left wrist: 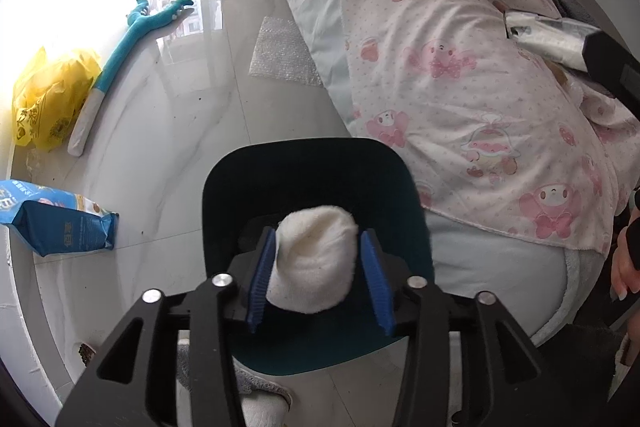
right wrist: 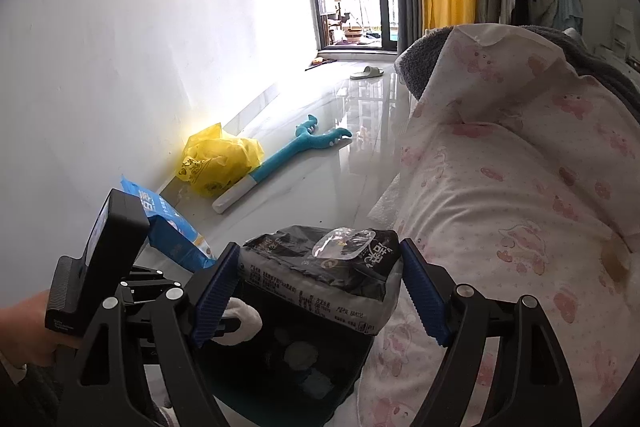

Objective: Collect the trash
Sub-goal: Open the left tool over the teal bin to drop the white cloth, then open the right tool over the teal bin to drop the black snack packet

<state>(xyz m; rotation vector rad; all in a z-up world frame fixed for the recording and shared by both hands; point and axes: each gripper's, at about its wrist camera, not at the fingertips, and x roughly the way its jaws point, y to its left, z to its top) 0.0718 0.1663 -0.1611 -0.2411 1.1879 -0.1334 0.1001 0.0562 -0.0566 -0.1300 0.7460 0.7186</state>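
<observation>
Glossy floor (left wrist: pixel 168 131) spreads open left of the left gripper (left wrist: pixel 318 269), the bed (left wrist: pixel 460 67) edge crowding its right. One white wad (left wrist: pixel 314 259) sits nipped between its half-closed pads above one dark bin (left wrist: pixel 312 179). Right gripper (right wrist: pixel 316 287), wide-spread, clamps one crinkled black packet (right wrist: pixel 320 267) over that bin

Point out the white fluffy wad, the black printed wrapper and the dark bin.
white fluffy wad (left wrist: pixel 314 259), left wrist view, middle of its front face.
black printed wrapper (right wrist: pixel 316 269), right wrist view, centre of its printed side.
dark bin (left wrist: pixel 256 183), left wrist view, far-left inner wall.
</observation>
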